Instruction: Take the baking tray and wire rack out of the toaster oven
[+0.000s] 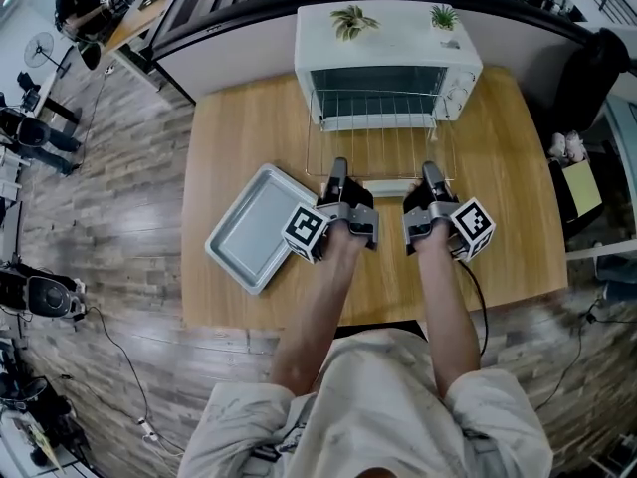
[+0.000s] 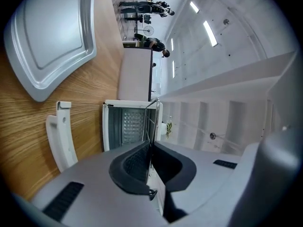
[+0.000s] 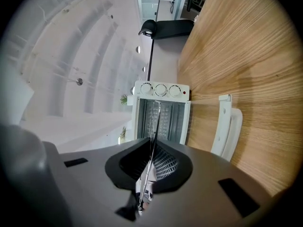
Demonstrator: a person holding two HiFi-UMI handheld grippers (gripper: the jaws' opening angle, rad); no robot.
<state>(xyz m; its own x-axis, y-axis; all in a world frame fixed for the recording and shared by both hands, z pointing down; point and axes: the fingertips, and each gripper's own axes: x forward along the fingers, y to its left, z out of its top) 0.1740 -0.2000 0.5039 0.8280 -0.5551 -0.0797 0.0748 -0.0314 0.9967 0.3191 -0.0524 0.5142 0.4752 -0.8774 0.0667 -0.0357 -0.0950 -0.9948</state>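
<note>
The white toaster oven (image 1: 388, 63) stands at the back of the wooden table with its door folded down. The wire rack (image 1: 378, 152) is drawn most of the way out over the door and hangs level in the air. My left gripper (image 1: 339, 167) is shut on the rack's near left edge, and my right gripper (image 1: 430, 170) is shut on its near right edge. In the left gripper view the rack wire (image 2: 152, 122) runs edge-on from the left gripper (image 2: 150, 150) toward the oven (image 2: 128, 126). The right gripper (image 3: 150, 160) pinches the wire (image 3: 154, 126) likewise. The grey baking tray (image 1: 257, 227) lies on the table left of my left gripper.
The oven door's white handle (image 1: 390, 187) sits below the rack between my grippers. Two small plants (image 1: 350, 20) stand on top of the oven. Bare table (image 1: 239, 127) lies left of the oven, and a black chair (image 1: 587, 78) is beyond the table's right edge.
</note>
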